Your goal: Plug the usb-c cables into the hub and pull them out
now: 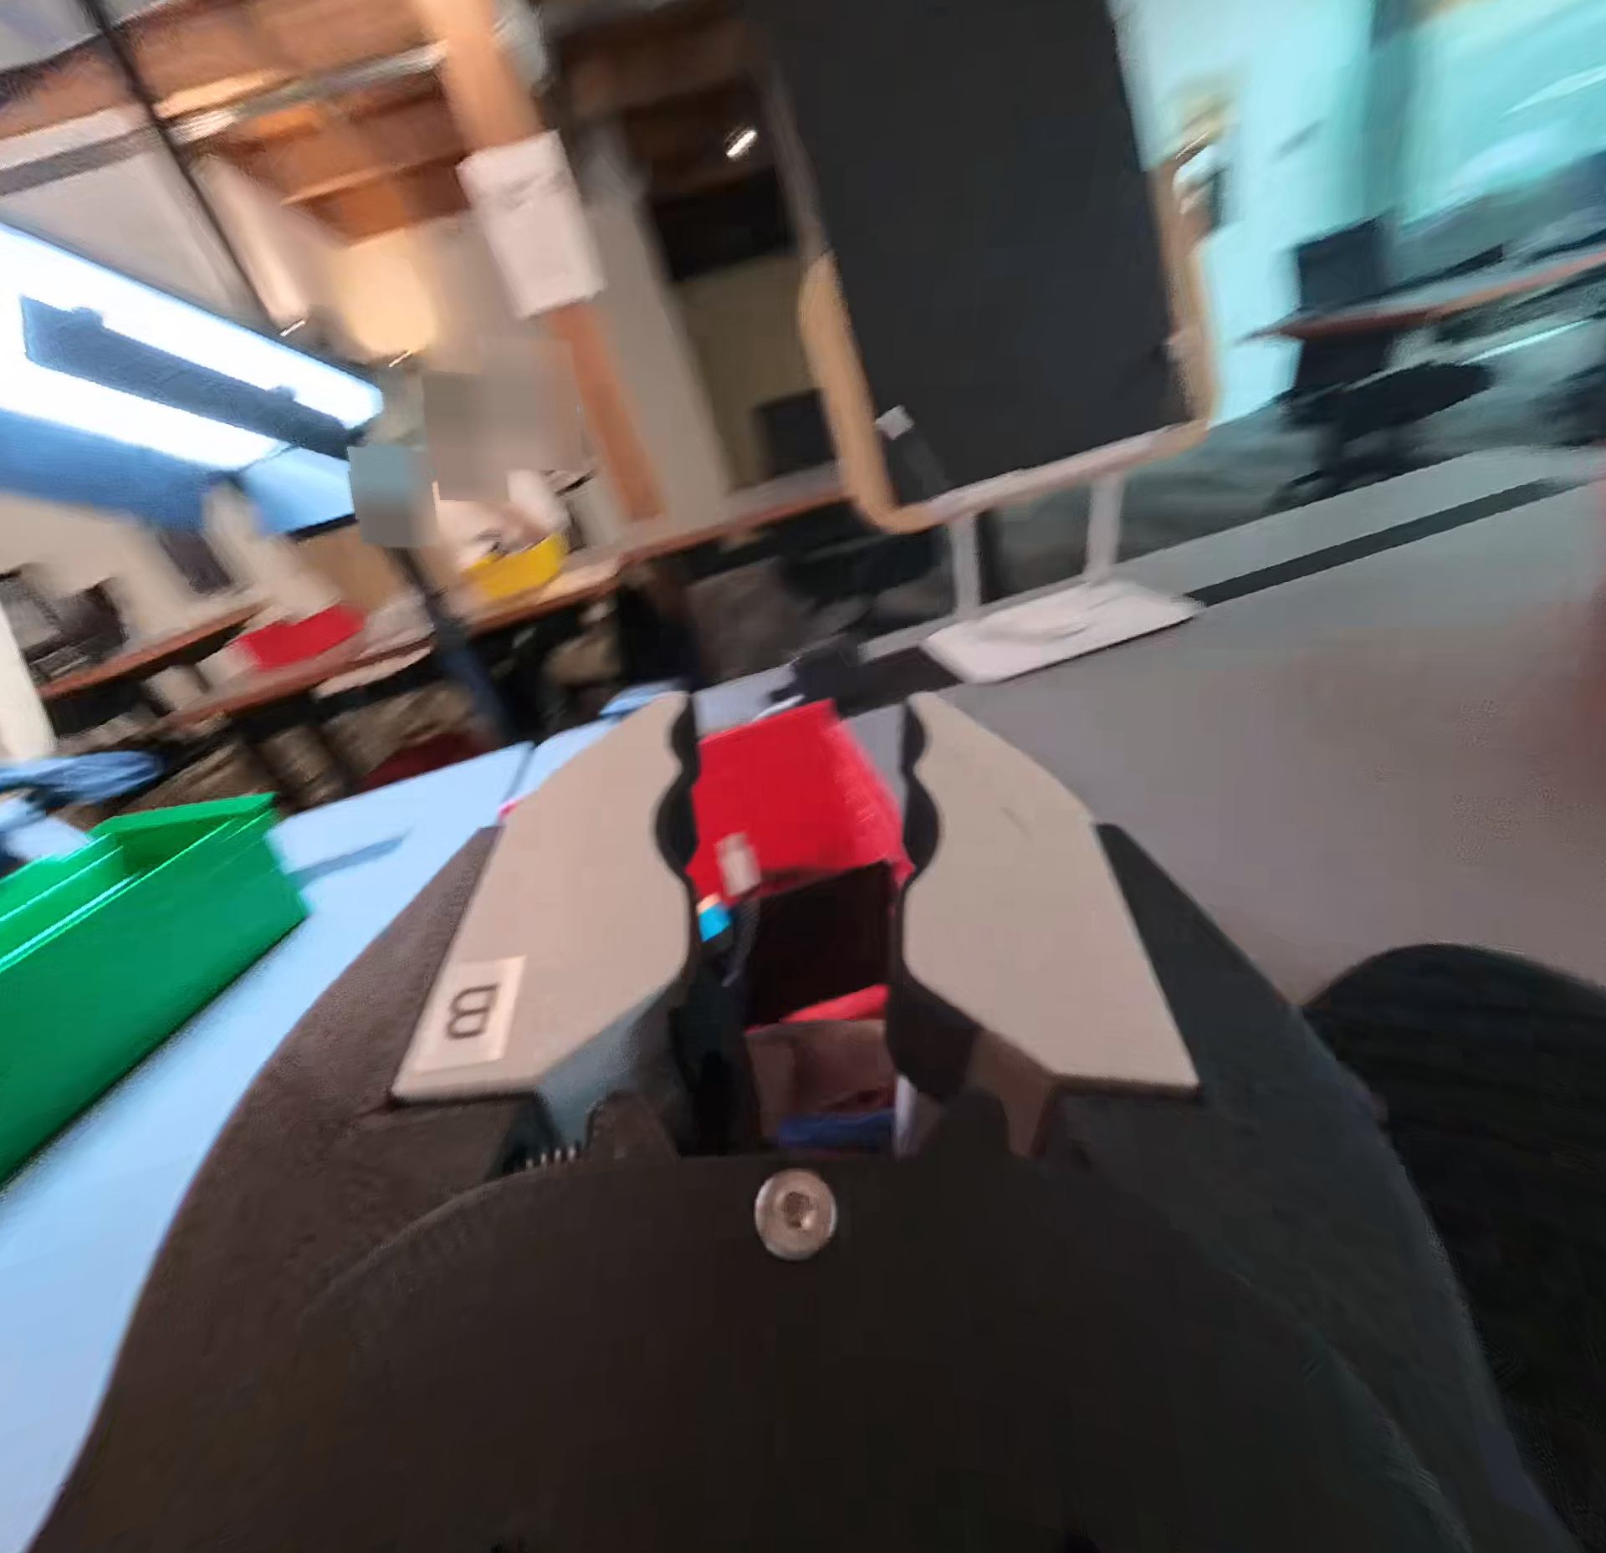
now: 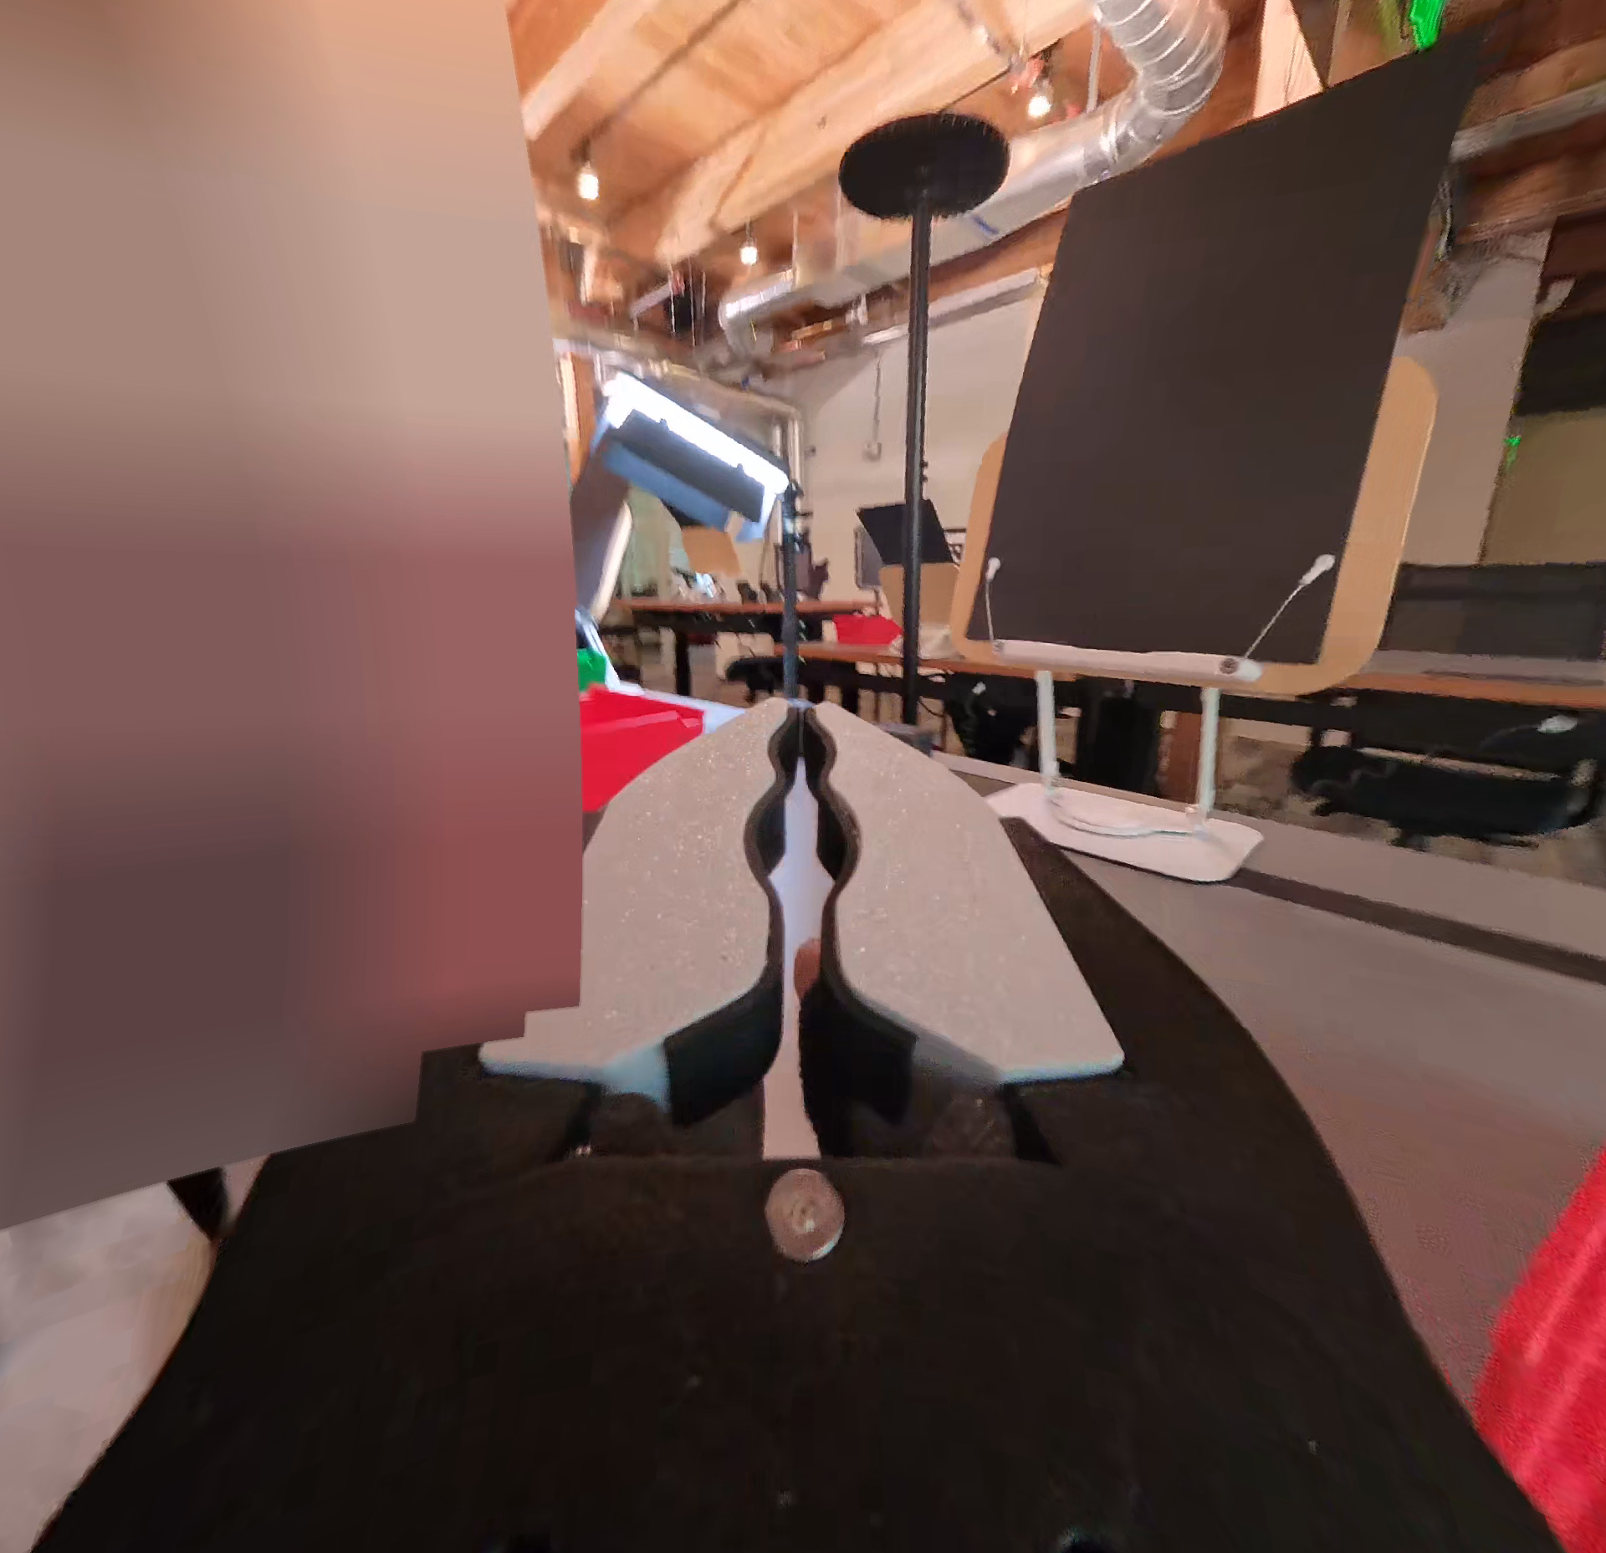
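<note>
No hub or usb-c cable shows clearly in either view. The left wrist view is blurred. My left gripper [image 1: 795, 716] is open, its grey fingers [image 1: 600, 860] apart, and a red bin [image 1: 782, 781] shows through the gap below and ahead of it. A small blue and dark bit [image 1: 714, 916] sits by the left finger's inner edge; I cannot tell what it is. My right gripper [image 2: 801, 716] is shut with the fingertips touching. I see nothing held at its tips.
A green bin [image 1: 130, 929] stands on the light blue surface at left. A dark board on a white stand [image 1: 999, 251] [image 2: 1217, 434] stands ahead on the grey table. A black pole with a disc [image 2: 921, 164] rises behind. Red bins [image 2: 634, 747] [image 2: 1547, 1355] sit nearby.
</note>
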Available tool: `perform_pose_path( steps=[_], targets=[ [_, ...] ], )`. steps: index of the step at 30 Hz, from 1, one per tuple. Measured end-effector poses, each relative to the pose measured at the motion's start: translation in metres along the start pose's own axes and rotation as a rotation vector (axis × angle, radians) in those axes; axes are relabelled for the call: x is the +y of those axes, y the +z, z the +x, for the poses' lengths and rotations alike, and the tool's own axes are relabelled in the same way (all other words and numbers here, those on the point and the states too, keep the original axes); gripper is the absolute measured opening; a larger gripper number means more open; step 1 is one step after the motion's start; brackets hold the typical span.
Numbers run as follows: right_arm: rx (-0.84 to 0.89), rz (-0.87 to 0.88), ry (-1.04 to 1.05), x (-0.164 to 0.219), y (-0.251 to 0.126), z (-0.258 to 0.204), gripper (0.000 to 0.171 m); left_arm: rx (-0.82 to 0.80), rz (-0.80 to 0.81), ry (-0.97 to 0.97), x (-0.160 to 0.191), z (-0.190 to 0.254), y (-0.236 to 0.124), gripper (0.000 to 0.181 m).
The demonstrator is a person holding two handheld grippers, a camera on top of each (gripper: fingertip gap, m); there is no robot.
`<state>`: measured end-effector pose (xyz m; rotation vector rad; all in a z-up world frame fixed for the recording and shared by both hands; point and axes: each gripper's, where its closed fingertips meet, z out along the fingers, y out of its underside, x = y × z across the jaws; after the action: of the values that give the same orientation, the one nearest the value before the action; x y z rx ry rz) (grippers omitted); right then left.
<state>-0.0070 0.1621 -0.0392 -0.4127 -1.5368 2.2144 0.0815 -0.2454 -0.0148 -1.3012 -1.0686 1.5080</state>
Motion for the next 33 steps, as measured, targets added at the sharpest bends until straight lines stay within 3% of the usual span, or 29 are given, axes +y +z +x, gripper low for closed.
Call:
perform_pose_path(
  steps=[1,2,5,7,8,12,17,22,26,33],
  targets=[
    [0.005,0.036,0.062,-0.005,-0.001,0.003,0.002,-0.078,-0.043,0.010,0.009,-0.018,-0.003,0.026],
    [0.022,0.087,0.105,-0.012,-0.004,0.009,0.012,-0.139,-0.078,0.023,0.017,-0.032,-0.007,0.014],
    [0.092,0.248,0.154,-0.033,-0.015,0.026,0.080,-0.196,-0.188,0.047,0.039,-0.049,-0.009,0.008],
    [0.097,0.240,0.178,-0.034,-0.018,0.029,0.104,-0.128,-0.266,0.060,0.058,-0.041,-0.005,0.022],
    [0.098,0.228,0.172,-0.033,-0.018,0.030,0.107,-0.086,-0.325,0.079,0.071,-0.036,-0.003,0.036],
    [0.114,0.217,0.122,-0.036,-0.019,0.030,0.105,-0.027,-0.538,0.153,0.114,-0.038,-0.004,0.043],
    [0.143,0.270,0.145,-0.042,-0.026,0.037,0.102,0.151,-0.638,0.079,0.138,-0.021,0.006,0.043],
    [0.158,0.310,0.170,-0.046,-0.029,0.040,0.097,0.161,-0.617,0.080,0.139,-0.011,0.034,0.042],
    [0.171,0.273,0.123,-0.043,-0.028,0.040,0.095,0.044,-0.637,0.065,0.148,-0.025,0.055,0.039],
    [0.198,0.240,0.045,-0.042,-0.031,0.042,0.092,-0.028,-0.649,-0.017,0.157,-0.032,0.065,0.027]
  ],
)
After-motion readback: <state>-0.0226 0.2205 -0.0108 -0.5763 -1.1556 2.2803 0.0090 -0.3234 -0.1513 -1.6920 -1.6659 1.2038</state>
